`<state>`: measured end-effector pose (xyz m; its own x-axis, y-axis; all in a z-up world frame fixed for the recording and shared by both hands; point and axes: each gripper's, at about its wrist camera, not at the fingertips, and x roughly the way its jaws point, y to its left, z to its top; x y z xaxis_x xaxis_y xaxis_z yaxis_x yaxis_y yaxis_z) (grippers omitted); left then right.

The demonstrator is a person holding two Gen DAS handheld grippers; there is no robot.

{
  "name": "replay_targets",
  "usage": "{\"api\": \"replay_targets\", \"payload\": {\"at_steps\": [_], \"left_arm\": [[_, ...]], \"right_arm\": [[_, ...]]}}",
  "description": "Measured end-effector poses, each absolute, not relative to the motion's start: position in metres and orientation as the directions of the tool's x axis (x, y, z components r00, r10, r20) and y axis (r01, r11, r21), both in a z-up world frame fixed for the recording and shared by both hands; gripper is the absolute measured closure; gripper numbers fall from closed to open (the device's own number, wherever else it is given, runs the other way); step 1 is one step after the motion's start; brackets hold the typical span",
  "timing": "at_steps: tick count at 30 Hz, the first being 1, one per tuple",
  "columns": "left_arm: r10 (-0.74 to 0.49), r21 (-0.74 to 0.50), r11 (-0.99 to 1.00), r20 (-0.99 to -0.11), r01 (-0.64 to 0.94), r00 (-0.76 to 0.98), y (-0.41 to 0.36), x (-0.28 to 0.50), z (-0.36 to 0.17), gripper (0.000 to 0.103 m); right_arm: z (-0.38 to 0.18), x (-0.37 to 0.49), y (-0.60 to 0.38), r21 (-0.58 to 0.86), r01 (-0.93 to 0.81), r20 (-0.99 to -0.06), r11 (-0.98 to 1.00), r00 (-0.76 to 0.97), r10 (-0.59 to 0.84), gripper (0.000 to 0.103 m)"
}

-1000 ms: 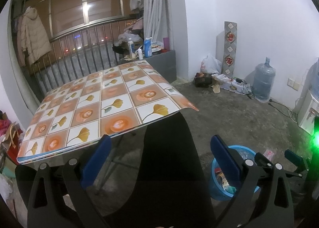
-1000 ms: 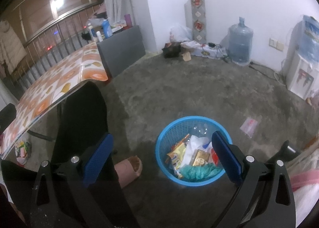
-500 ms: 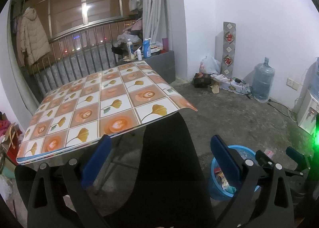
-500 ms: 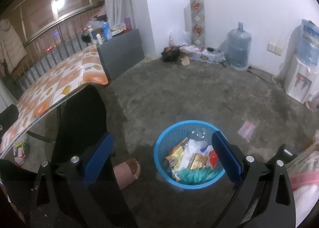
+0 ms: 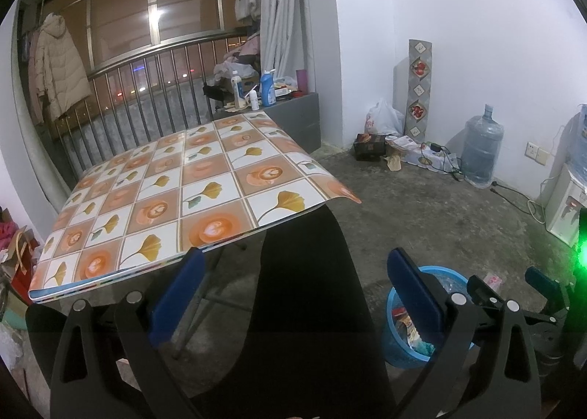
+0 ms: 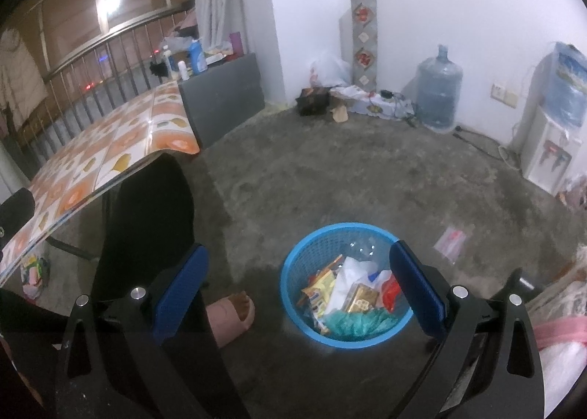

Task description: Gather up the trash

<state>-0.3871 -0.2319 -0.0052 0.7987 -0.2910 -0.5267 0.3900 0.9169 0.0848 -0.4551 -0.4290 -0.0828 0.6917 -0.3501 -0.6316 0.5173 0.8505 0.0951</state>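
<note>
Below my right gripper, spread wide and empty, the blue basket sat on the concrete floor holding wrappers, a sandalled foot just beside it. My left gripper, equally agape, had a dark trouser leg blocking its middle, hiding half the basket. Farther off, one small packet lay loose, its print unreadable, before the water jug.

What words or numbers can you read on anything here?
None can be read.
Snack packets in the blue basket: print too blurred.
White plastic bag by the wall: red mark, unreadable.
Blue bottle on the grey cabinet: label too small.
Water dispenser: red marks, no legible text.
</note>
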Motion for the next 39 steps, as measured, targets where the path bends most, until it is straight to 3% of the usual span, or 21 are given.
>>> {"api": "replay_targets", "payload": {"at_steps": [39], "left_arm": [[-0.301, 0.081, 0.911, -0.54, 0.404, 0.786, -0.2347, -0.389, -0.0139, 0.005]], "right_arm": [[-0.0848, -0.4535, -0.429, 0.076, 0.499, -0.649, 0.864, 0.682, -0.337, 0.008]]}}
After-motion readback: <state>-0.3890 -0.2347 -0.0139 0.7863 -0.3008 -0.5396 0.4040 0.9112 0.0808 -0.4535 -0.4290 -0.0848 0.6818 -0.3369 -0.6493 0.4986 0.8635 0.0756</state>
